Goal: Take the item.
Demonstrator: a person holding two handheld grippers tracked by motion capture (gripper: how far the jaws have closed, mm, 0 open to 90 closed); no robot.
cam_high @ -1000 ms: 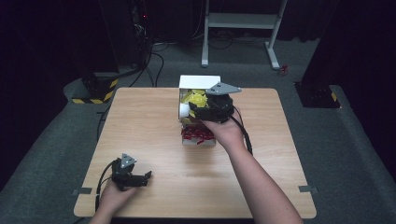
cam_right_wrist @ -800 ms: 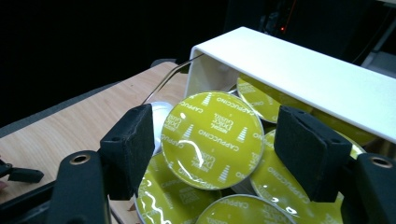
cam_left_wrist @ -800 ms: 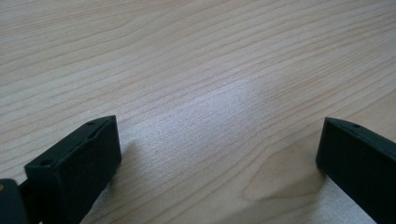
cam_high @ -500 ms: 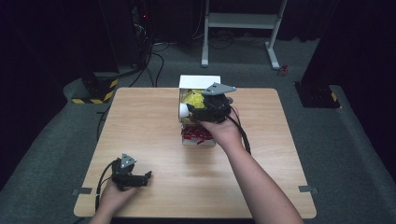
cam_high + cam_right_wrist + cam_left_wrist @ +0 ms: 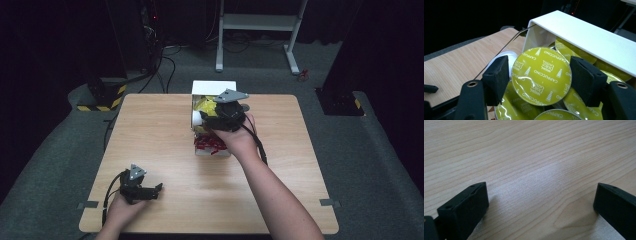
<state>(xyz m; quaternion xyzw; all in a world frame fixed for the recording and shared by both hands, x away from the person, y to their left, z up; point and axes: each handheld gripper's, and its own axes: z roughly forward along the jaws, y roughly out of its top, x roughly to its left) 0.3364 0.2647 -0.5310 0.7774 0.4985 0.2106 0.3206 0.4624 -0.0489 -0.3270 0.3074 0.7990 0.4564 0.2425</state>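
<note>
A white box at the table's far middle holds several yellow-green Cappuccino capsules at its far end and red ones nearer me. My right gripper hangs over the yellow-green section. Its jaws press both sides of one yellow-green capsule, whose foil lid faces the camera and sits above the others. A white capsule shows behind the left jaw. My left gripper rests on the table near the front left corner, open, with bare wood between its jaws.
The box's white flap stands up behind the capsules. A white metal stand and cables lie on the dark floor beyond the table. A black-and-yellow striped base sits off the far left corner.
My right gripper has shifted slightly left over the box's yellow-green section. The left gripper has stayed put.
</note>
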